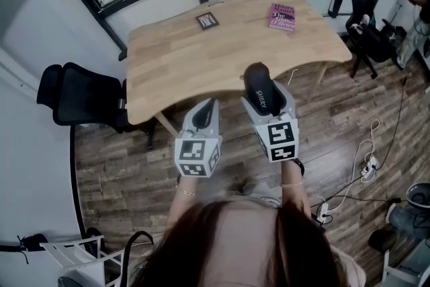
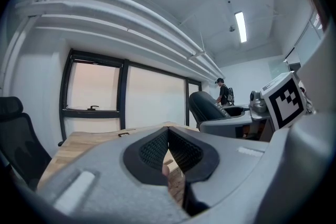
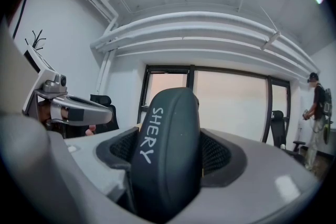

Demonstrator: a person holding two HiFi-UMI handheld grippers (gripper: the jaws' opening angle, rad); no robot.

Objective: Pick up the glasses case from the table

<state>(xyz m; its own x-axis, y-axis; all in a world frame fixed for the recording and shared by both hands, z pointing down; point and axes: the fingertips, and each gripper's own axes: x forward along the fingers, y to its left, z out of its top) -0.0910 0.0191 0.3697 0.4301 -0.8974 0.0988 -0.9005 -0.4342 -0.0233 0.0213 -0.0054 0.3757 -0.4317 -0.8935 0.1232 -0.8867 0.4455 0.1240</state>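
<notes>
A black glasses case (image 1: 260, 86) marked SHERY in white is clamped in my right gripper (image 1: 263, 92), lifted off the wooden table (image 1: 201, 57) near its front edge. In the right gripper view the glasses case (image 3: 169, 149) stands upright between the jaws and fills the middle. My left gripper (image 1: 203, 112) hovers beside it to the left, in front of the table edge; its jaws are closed tip to tip with nothing between them. In the left gripper view the left gripper (image 2: 168, 136) shows its ribbed black pads (image 2: 152, 149) meeting in a point.
A purple book (image 1: 282, 17) lies at the table's far right and a small dark card (image 1: 207, 21) at the far middle. A black office chair (image 1: 80, 97) stands left of the table, another chair (image 1: 369, 23) at the right. Cables (image 1: 363, 165) trail on the wood floor.
</notes>
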